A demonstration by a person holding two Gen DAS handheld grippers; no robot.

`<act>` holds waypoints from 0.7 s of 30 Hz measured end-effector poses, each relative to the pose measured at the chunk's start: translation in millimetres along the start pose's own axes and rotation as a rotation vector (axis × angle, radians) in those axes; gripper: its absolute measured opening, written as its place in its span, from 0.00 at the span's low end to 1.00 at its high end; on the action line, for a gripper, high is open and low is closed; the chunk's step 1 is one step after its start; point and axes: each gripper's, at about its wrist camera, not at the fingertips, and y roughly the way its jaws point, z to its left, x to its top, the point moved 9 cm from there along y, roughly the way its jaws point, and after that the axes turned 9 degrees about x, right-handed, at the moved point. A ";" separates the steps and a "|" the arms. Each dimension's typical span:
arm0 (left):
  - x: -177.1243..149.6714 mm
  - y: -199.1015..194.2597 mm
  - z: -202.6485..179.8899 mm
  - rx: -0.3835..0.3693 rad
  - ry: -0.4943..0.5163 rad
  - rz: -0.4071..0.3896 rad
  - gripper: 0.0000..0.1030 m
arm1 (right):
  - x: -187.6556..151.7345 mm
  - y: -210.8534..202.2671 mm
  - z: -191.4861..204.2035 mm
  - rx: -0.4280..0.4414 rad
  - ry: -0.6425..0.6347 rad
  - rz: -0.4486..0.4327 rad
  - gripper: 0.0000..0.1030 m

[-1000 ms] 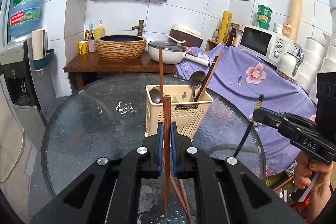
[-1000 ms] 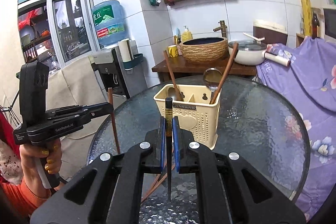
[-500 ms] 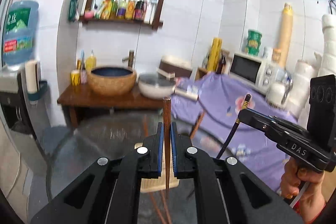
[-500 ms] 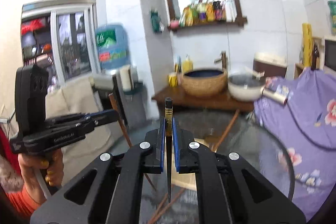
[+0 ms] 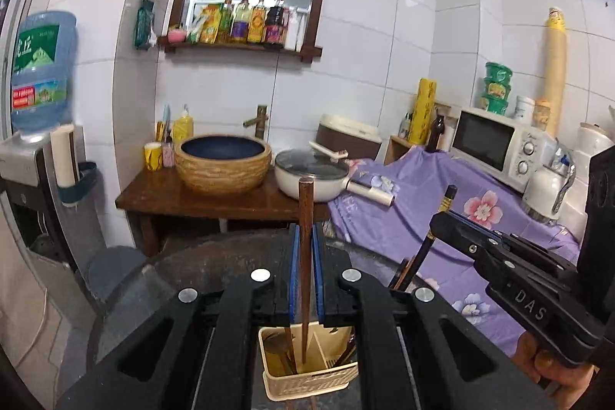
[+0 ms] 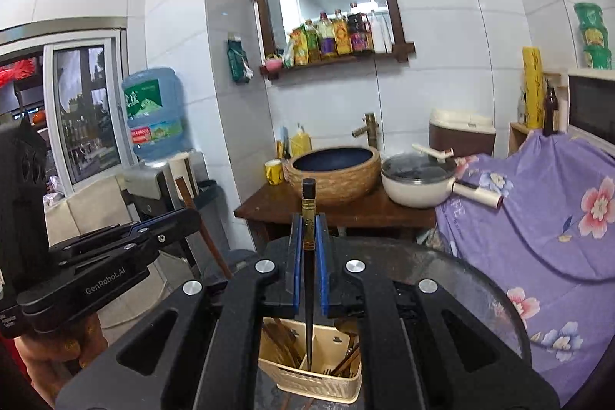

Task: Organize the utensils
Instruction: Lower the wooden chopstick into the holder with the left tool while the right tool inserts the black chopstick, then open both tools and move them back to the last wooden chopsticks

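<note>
- Left gripper (image 5: 306, 271): clamped on a brown chopstick (image 5: 306, 218), held upright.
- Right gripper (image 6: 309, 266): clamped on a black chopstick (image 6: 308, 218), upright.
- Cream utensil basket (image 5: 307, 381): below both grippers, on the glass table (image 6: 480, 294).

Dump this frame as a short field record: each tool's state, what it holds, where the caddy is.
left tool: shut on brown chopstick, held upright
right tool: shut on black chopstick, gold band at its top end
utensil caddy: beige, slotted, on the glass table, seen below both tools
caddy contents: wooden utensils and chopsticks; exact count unclear
chopstick tips: over the caddy in each wrist view; whether inside it cannot be told
other tool visible: right tool at the right in the left wrist view; left tool at the left in the right wrist view
</note>
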 end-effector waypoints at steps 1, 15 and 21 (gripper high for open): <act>-7.1 6.0 0.9 0.001 -0.003 0.014 0.07 | -9.2 6.3 -5.0 -0.005 0.007 0.013 0.07; -91.6 53.5 7.0 0.004 -0.014 0.151 0.07 | -85.0 43.0 -22.8 -0.028 0.004 0.122 0.07; -106.4 59.7 7.4 0.006 -0.015 0.175 0.07 | -85.8 42.6 -26.9 -0.020 0.028 0.112 0.08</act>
